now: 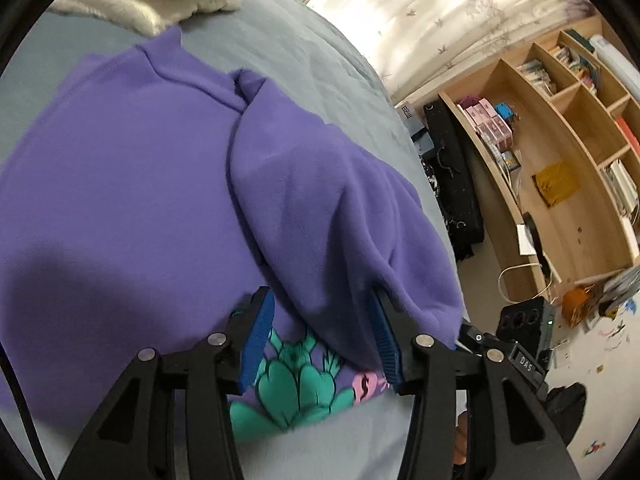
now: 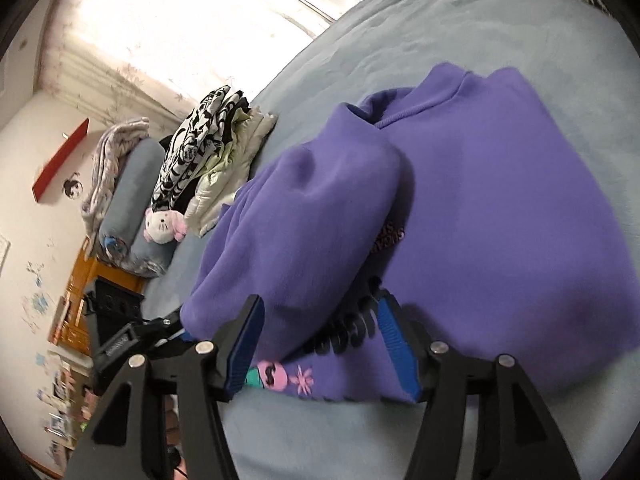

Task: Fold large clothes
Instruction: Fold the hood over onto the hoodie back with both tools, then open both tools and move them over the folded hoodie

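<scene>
Purple sweatshirt (image 1: 120,184) — spread on the grey-blue bed (image 1: 304,80), long axis running near to far, printed hem just ahead of both tongs — is flanked by the left gripper (image 1: 318,340) and right gripper (image 2: 322,344), each seen parted around a folded-over flap, nothing pinched.

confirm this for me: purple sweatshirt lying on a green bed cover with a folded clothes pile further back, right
Not quite: the bed cover is pale blue-grey, not green, as the right wrist view shows. The purple sweatshirt does lie on it, with the folded clothes pile further back.
</scene>
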`<state>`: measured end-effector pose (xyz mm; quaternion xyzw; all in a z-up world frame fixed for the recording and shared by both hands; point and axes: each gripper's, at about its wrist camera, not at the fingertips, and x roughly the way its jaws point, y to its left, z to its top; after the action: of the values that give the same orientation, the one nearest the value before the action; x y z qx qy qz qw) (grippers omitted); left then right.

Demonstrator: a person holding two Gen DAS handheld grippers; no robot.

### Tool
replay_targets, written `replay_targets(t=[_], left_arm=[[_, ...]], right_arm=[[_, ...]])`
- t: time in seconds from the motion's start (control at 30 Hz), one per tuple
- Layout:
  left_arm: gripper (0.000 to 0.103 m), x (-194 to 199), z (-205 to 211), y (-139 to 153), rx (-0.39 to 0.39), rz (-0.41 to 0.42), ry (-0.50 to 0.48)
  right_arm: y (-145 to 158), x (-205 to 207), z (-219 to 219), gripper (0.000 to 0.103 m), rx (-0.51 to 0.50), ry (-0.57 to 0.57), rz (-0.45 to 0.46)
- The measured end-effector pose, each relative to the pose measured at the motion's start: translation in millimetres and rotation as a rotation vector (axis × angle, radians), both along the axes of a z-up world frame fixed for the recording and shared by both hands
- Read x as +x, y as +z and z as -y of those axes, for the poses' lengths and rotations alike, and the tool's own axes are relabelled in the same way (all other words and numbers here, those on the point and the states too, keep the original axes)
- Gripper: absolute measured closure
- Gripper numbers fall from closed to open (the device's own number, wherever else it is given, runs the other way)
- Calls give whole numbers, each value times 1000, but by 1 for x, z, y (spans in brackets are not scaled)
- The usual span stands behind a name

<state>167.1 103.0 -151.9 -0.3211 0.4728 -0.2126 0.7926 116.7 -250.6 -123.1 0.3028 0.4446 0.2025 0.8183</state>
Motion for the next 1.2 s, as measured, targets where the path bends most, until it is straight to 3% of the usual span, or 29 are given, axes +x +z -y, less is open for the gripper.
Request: replay_targets(t=[0.3, 0.33, 0.4, 0.43, 0.5, 0.67, 0.77, 0.87, 0.93, 1.0, 1.1, 1.17, 1.2], left_arm=[[52, 21, 13, -17, -149, 47, 2], [54, 21, 14, -17, -165, 52, 10], [70, 21, 17, -11, -179, 72, 28], [85, 21, 20, -7, -158, 77, 37], [92, 21, 28, 6, -46, 79, 53], [97, 17, 51, 37, 349, -4, 81], [97, 10, 58, 22, 503, -96, 76], [94, 8, 62, -4, 550, -125, 71], [93, 5, 63, -2, 543, -92, 81], [90, 3, 62, 3, 521, -78, 76], [74, 0, 53, 12, 495, -74, 79], [51, -8, 45, 20, 506, -63, 109], [49, -13, 42, 24, 518, -52, 131]], right_arm=[[-18, 21, -10, 44, 98, -3, -3], [-18, 23, -11, 44, 105, -9, -4], [-18, 24, -12, 45, 103, -16, -5], [-16, 25, -14, 49, 89, -17, -2], [-9, 26, -21, 83, 44, -5, 6], [10, 15, -34, 91, -72, -49, -1], [1, 3, -42, 91, -189, -86, -53], [-24, -2, -49, 91, -252, -85, -95], [-23, -5, -44, 90, -216, -93, -81], [-19, -7, -37, 81, -185, -95, -87], [-9, -13, -31, 69, -218, -96, -80], [3, -22, -28, 64, -264, -107, -48], [8, -27, -25, 64, -278, -111, -29]])
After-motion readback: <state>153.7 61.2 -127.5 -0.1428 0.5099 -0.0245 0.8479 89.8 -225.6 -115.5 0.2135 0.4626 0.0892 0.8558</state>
